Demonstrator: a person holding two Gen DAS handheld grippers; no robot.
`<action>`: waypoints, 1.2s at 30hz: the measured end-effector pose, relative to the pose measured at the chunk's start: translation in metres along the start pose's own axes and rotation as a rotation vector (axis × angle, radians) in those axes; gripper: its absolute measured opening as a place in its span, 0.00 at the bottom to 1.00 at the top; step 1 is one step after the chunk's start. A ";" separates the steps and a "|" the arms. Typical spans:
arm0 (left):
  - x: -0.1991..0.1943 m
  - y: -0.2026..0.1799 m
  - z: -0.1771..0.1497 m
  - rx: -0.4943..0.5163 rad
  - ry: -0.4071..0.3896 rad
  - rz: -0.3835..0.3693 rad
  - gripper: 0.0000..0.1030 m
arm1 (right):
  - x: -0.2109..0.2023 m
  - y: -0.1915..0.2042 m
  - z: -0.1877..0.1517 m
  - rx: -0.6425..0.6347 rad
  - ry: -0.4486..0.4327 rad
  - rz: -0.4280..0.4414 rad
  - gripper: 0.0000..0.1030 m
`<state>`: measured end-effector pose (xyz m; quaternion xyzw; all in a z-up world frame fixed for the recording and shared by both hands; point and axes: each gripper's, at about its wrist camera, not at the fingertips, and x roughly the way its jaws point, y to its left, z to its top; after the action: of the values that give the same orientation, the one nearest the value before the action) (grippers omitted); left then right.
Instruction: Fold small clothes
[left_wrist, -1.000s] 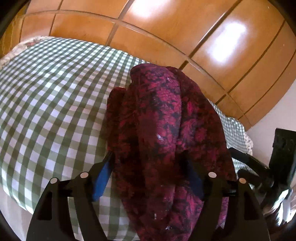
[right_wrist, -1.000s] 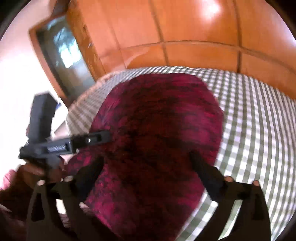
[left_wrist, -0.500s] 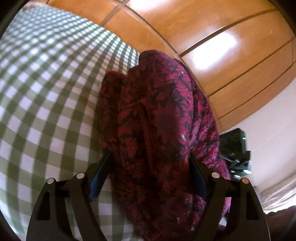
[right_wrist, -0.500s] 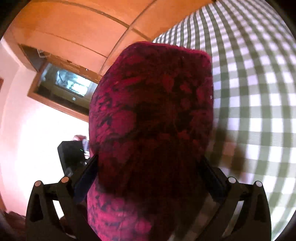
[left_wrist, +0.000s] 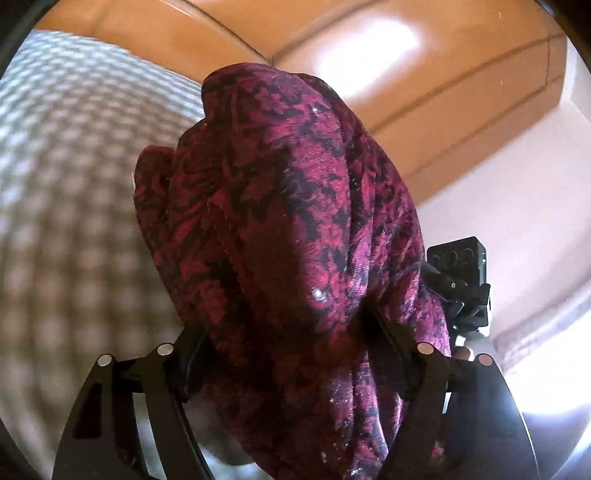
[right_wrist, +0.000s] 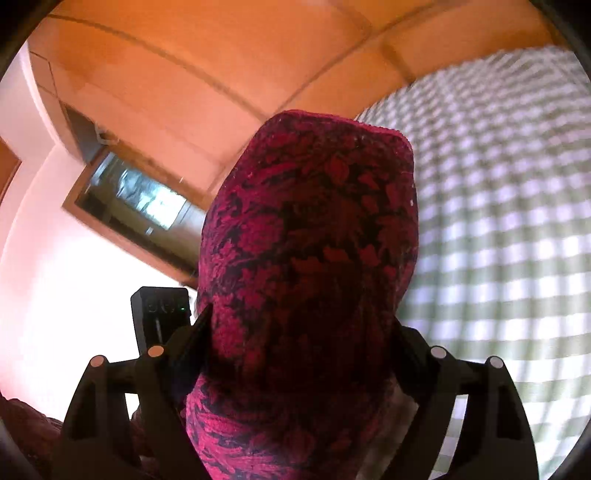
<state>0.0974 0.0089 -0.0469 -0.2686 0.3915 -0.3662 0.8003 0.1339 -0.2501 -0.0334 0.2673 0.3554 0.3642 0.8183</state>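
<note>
Evidently bunched and lifted: cloth (left_wrist: 295, 236) pinched in left gripper (left_wrist: 291, 354) and right gripper (right_wrist: 299, 354), filling frame centre, long axis running away; bed (left_wrist: 74, 184) at left, beyond.

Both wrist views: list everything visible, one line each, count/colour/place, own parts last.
garment: 1, crimson with black floral pattern, bunched, held up off the bed between both grippers, fills the centre of both views
checked bedsheet: 1, green and white gingham, below and beside the garment
wooden panelling: orange-brown, behind the bed
window: 1, wood-framed, in the pale wall, right wrist view
left gripper: 1, black, jaws closed on the garment
right gripper: 1, black, jaws closed on the garment; its camera block shows at the right of the left wrist view
</note>
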 end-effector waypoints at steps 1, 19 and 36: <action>0.020 -0.012 0.009 0.025 0.023 -0.014 0.71 | -0.019 -0.009 0.003 0.012 -0.036 -0.022 0.81; 0.230 -0.149 0.042 0.389 0.188 0.216 0.68 | -0.179 -0.125 -0.025 0.210 -0.314 -0.377 0.79; 0.192 -0.108 0.038 0.304 0.061 0.472 0.67 | -0.094 -0.057 0.057 -0.058 -0.225 -0.659 0.62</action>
<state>0.1696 -0.2023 -0.0317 -0.0356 0.4075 -0.2322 0.8825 0.1558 -0.3682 -0.0023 0.1535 0.3196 0.0587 0.9332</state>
